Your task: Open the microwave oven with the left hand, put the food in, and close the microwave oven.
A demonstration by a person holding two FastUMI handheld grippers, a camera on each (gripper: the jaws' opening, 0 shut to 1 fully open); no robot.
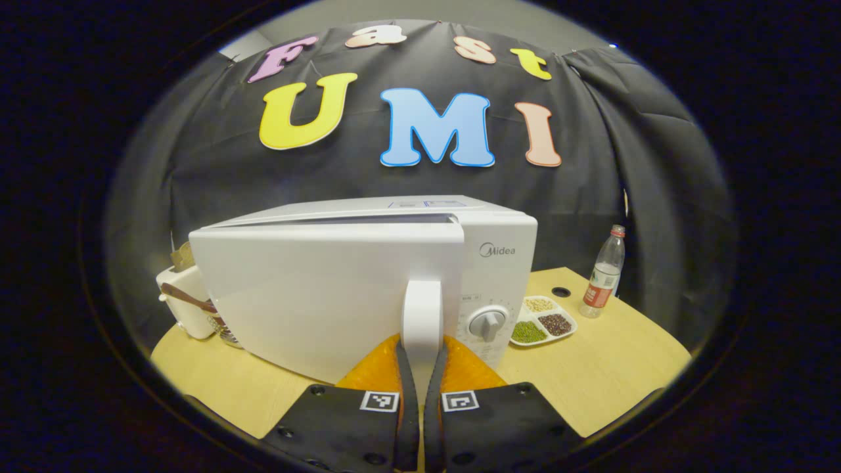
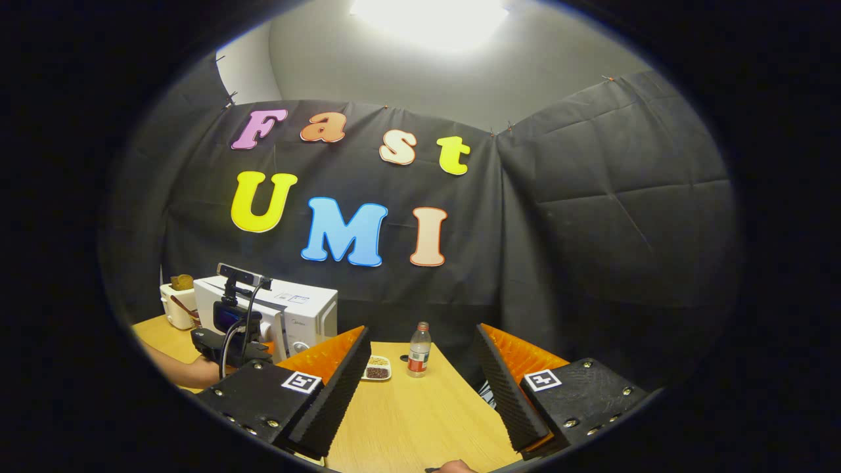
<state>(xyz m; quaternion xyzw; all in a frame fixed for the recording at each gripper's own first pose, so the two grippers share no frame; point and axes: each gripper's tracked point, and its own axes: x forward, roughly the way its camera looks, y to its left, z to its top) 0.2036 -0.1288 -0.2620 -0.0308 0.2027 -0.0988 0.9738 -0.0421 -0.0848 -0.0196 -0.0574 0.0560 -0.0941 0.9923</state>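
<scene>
Left gripper view, left to right.

Item: cream countertop appliance (image 1: pixel 187 302), left-centre of frame, half hidden behind the door.

Item: white box-shaped microwave oven (image 1: pixel 499 263), centre of frame, on the pale wooden table (image 1: pixel 611 374). Its plain white door (image 1: pixel 322 295) stands slightly ajar, a gap showing along the top edge. A white vertical bar handle (image 1: pixel 421 315) sits at the door's right side, a round dial (image 1: pixel 487 323) just to its right.

Item: left gripper (image 1: pixel 420 368), bottom centre; jaws narrow, both fingers pressed on the handle.

Item: white divided tray of beans and grains (image 1: pixel 542 320), right of centre, just beside the oven. Probably the food.

Item: clear plastic bottle with a red label (image 1: pixel 603 276), right of frame.

Step in hand, as judged: swinging the door open. Keep the clamp firm and pull along the door's arc around its left hinge, not straight back, so the oven does not slide on the table.

Right gripper view, left to right.

Item: the oven, left of frame, with the left gripper and the hand holding it at its front.

Item: right gripper (image 2: pixel 424 381), bottom centre; jaws wide, holding nothing, above bare table.
</scene>
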